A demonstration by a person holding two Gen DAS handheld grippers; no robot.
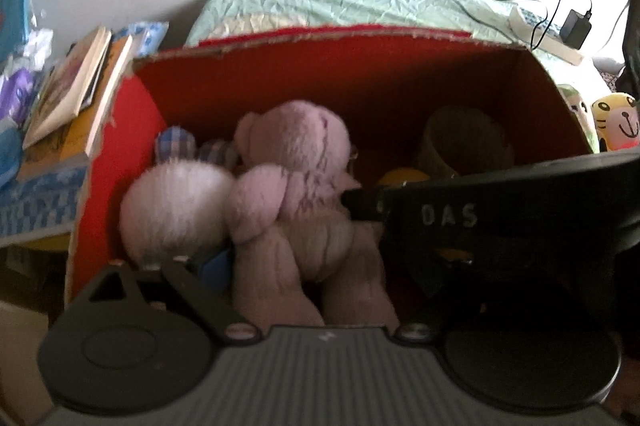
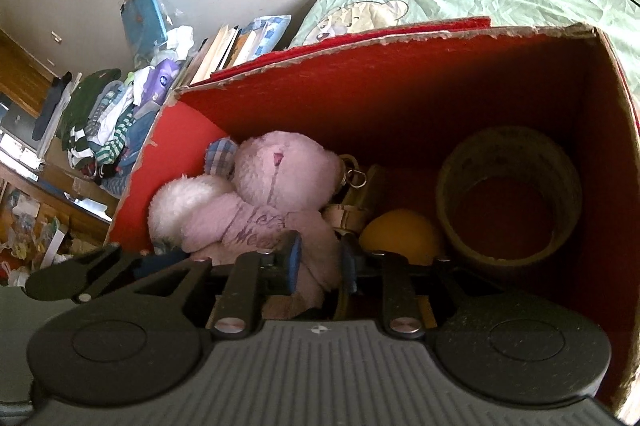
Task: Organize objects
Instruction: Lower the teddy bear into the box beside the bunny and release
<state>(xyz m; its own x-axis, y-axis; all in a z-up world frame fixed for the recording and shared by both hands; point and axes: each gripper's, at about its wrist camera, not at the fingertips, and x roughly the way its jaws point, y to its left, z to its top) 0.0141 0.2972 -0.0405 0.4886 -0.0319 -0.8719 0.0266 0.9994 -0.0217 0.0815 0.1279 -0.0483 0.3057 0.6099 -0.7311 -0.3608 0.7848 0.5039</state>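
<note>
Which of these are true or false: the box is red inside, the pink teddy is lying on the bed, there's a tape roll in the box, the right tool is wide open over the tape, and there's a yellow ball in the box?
1. The box is red inside. True.
2. The pink teddy lies on the bed. False: it is inside the box, beside a white plush.
3. A tape roll is in the box. True.
4. The right tool is wide open over the tape. False: its blue pads are pinched on the teddy's leg.
5. A yellow ball is in the box. True.
</note>
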